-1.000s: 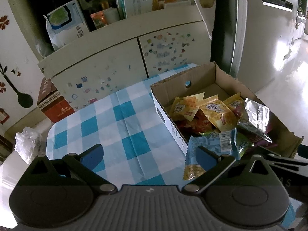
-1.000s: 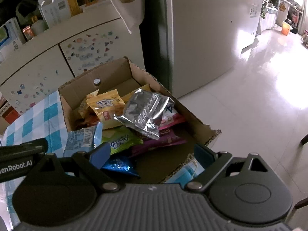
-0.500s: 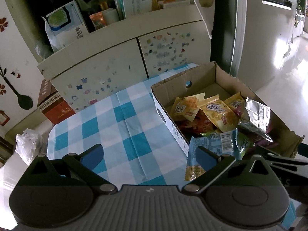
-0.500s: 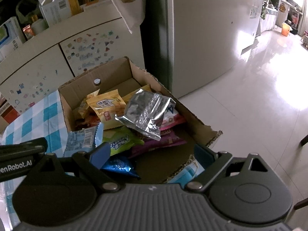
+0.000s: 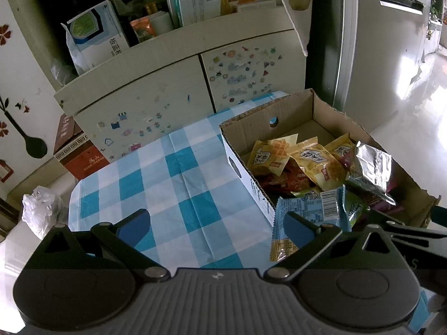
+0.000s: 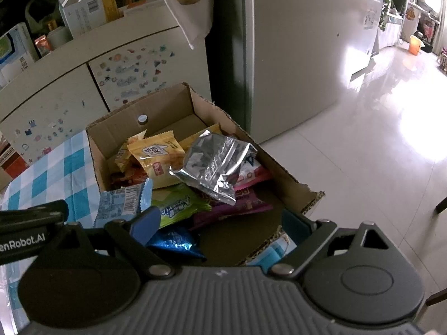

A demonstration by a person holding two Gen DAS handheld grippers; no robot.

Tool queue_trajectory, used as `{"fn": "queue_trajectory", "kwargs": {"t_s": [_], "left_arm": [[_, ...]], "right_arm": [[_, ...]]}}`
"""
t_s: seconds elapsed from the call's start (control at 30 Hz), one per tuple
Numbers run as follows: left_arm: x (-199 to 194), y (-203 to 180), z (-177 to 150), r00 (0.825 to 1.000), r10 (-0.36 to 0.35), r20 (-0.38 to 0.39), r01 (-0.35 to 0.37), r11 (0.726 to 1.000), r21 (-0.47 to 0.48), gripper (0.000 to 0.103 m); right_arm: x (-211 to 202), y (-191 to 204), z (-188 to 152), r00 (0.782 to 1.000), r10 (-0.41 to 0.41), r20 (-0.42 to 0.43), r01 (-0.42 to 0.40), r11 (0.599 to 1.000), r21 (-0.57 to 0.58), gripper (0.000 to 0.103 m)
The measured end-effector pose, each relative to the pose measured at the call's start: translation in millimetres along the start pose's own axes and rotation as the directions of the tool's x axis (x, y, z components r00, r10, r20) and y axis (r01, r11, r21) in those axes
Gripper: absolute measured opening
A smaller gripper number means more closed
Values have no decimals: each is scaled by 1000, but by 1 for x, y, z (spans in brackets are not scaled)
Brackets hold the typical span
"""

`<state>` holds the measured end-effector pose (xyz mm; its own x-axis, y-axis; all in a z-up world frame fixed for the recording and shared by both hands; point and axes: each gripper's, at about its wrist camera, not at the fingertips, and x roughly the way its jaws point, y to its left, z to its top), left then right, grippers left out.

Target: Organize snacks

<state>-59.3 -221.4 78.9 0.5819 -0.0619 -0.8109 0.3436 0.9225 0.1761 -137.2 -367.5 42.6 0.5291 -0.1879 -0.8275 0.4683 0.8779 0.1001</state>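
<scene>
Left gripper point(image 5: 216, 224) jaws spread wide over the checked tablecloth point(image 5: 178, 187), holding nothing; right gripper point(image 6: 220, 224) also spread wide, empty, over the near end of the cardboard box point(image 6: 164, 109). Box sits right of the left gripper, holding snack packets: yellow ones point(image 6: 156, 159) far, a silver bag point(image 6: 215, 164) on top, a light-blue packet point(image 5: 310, 209) leaning on the near left wall.
</scene>
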Motion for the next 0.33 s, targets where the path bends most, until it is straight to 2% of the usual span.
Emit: {"fn": "queue_trajectory", "kwargs": {"t_s": [0.33], "left_arm": [[-2, 2, -2, 1000, 12, 9, -12, 1000, 15, 103]], "right_arm": [[0, 5, -2, 1000, 2, 0, -2, 1000, -16, 93]]}}
